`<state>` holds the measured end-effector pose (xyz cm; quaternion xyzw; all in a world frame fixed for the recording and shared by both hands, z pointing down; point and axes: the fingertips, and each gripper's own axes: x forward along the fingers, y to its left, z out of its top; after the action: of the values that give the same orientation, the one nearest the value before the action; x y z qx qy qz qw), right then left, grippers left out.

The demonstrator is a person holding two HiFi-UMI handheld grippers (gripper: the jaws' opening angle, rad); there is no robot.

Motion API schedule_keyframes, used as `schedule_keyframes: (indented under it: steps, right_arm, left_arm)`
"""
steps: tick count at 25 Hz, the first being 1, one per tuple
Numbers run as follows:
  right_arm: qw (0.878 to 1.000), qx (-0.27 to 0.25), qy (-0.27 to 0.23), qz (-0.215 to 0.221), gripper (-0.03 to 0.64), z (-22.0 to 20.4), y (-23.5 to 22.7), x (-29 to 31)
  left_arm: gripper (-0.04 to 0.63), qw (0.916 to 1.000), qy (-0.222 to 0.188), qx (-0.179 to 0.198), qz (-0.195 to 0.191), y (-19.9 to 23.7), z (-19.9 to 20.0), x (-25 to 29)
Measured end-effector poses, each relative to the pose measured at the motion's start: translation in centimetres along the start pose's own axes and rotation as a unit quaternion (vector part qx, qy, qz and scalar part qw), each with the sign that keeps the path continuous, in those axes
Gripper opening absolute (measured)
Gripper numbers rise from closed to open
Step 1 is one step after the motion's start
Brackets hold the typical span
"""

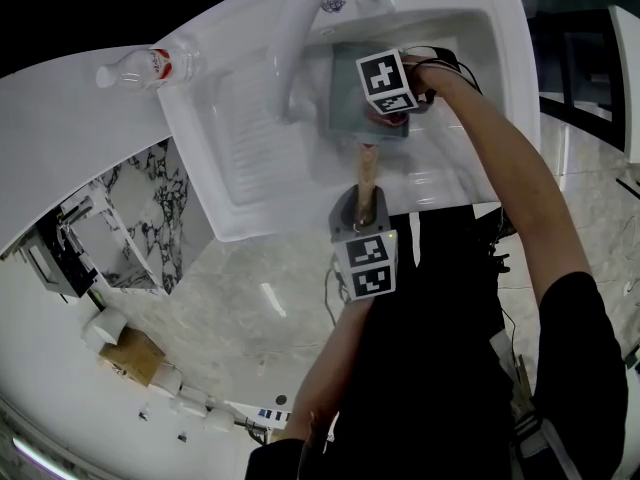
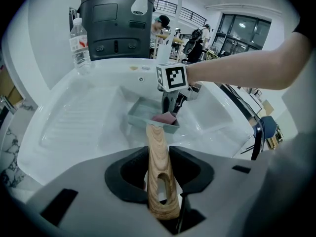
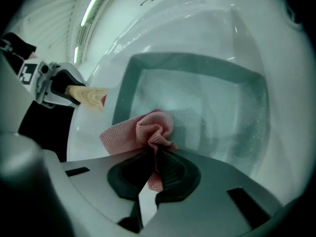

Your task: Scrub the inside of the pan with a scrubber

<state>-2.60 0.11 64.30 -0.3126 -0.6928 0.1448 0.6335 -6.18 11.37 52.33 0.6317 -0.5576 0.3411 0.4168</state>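
**We brace the pan and bring in the scrubber**

Our left gripper (image 2: pixel 159 169) is clamped on the wooden handle (image 2: pixel 156 147), so the grey pan (image 3: pixel 217 107) sits steady in the white sink (image 1: pixel 240 158). Our right gripper (image 3: pixel 153 169) pinches the bunched pink scrubber (image 3: pixel 140 131) tight and holds it inside the pan, by the handle-side wall.

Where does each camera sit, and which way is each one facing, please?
Head view: on the head, steeply down at the sink; left gripper, right gripper, both forearms show.
Left gripper view: on that gripper, along jaws clamping the wooden handle, toward the pan; right forearm shows.
Right gripper view: on that gripper, into the pan past the pinched scrubber.
Shared: each gripper view shows the pan and the other gripper.
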Motion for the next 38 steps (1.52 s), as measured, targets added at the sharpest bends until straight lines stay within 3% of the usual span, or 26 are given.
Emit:
schedule_keyframes:
  steps: [3, 11, 17, 21, 24, 27, 31, 35, 38]
  right_arm:
    - [0.999, 0.012, -0.025, 0.040, 0.035, 0.5, 1.4, 0.2]
    - [0.994, 0.009, -0.083, 0.077, 0.035, 2.3, 3.6, 0.2]
    - [0.990, -0.007, -0.136, 0.040, 0.035, 4.9, 3.0, -0.5]
    - [0.980, -0.012, -0.196, 0.014, 0.035, 8.0, 2.2, -1.3]
    - [0.971, -0.015, -0.233, -0.045, 0.035, 10.0, 0.3, -1.9]
    - [0.960, -0.024, -0.235, -0.149, 0.035, 10.7, -2.5, -2.7]
    - [0.936, -0.038, -0.203, -0.285, 0.035, 10.1, -6.3, -3.4]
    - [0.912, -0.043, -0.179, -0.366, 0.035, 9.2, -9.2, -4.1]
    - [0.888, -0.080, -0.122, -0.436, 0.035, 8.2, -11.0, -4.5]
  left_arm:
    - [0.152, 1.0000, 0.001, 0.001, -0.001, 0.0, 0.0, 0.1]
    - [0.152, 1.0000, 0.001, 0.003, -0.007, 0.0, 0.0, 0.0]
    - [0.152, 0.9999, 0.000, 0.010, -0.007, 0.0, 0.1, -0.1]
    - [0.152, 0.9999, 0.002, 0.010, -0.008, 0.0, 0.0, -0.1]
    - [0.152, 0.9999, 0.001, 0.011, -0.007, 0.1, 0.1, -0.1]
    - [0.152, 0.9999, 0.001, 0.013, -0.006, 0.1, 0.1, 0.0]
    - [0.152, 0.9999, 0.000, 0.016, -0.002, -0.1, 0.1, 0.0]
    - [0.152, 0.9998, -0.001, 0.020, 0.000, 0.0, 0.2, 0.0]
    - [0.152, 0.9997, -0.002, 0.023, 0.003, 0.0, 0.1, 0.1]
